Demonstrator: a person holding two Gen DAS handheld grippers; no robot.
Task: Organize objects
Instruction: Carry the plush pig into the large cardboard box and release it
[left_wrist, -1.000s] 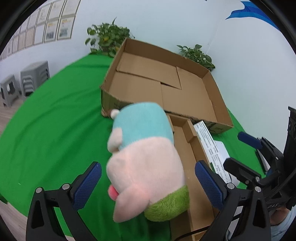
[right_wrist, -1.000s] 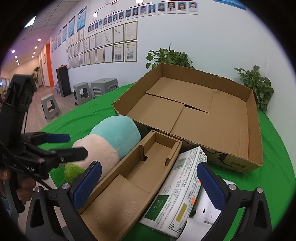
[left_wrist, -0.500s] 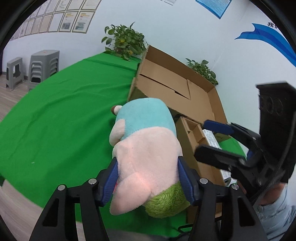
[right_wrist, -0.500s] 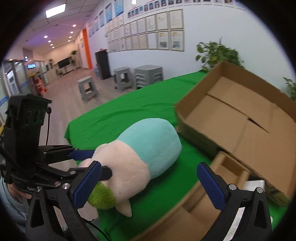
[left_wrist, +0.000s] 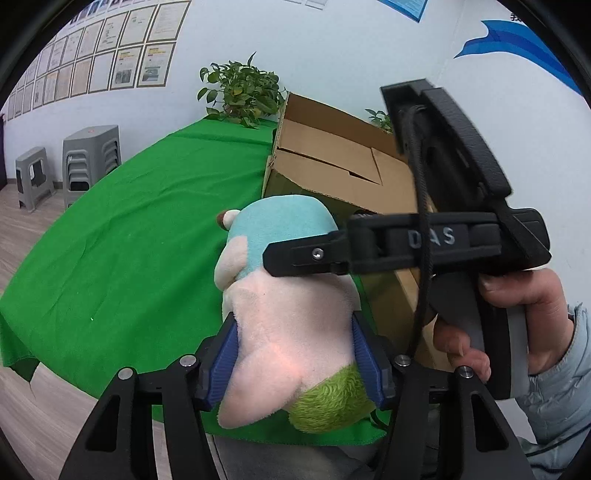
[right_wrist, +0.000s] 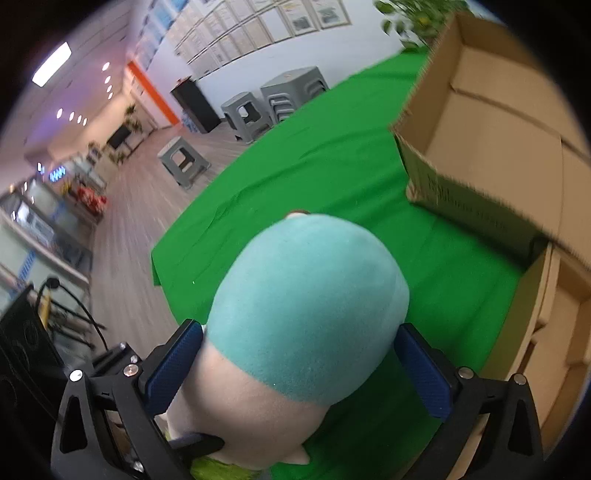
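Note:
A plush toy (left_wrist: 291, 310) with a teal head, pink body and green bottom lies on the green tablecloth (left_wrist: 129, 236) near the front edge. My left gripper (left_wrist: 295, 365) is shut on its pink lower body, blue pads pressed into both sides. My right gripper (right_wrist: 299, 365) straddles the toy's teal head (right_wrist: 310, 306); its blue pads (right_wrist: 173, 362) sit at both sides, wide apart, touching or nearly touching. The right gripper's body (left_wrist: 424, 240) crosses the left wrist view above the toy. A large open cardboard box (left_wrist: 332, 162) stands behind the toy.
A small open cardboard box (right_wrist: 554, 317) lies right of the toy, in front of the big box (right_wrist: 498, 140). Potted plants (left_wrist: 240, 92) stand at the table's back. Grey stools (left_wrist: 92, 155) stand on the floor to the left. The table's front edge is close.
My right gripper swung left and came down over the toy's teal head, its pads now at both sides. My left gripper stays shut on the toy's pink body.

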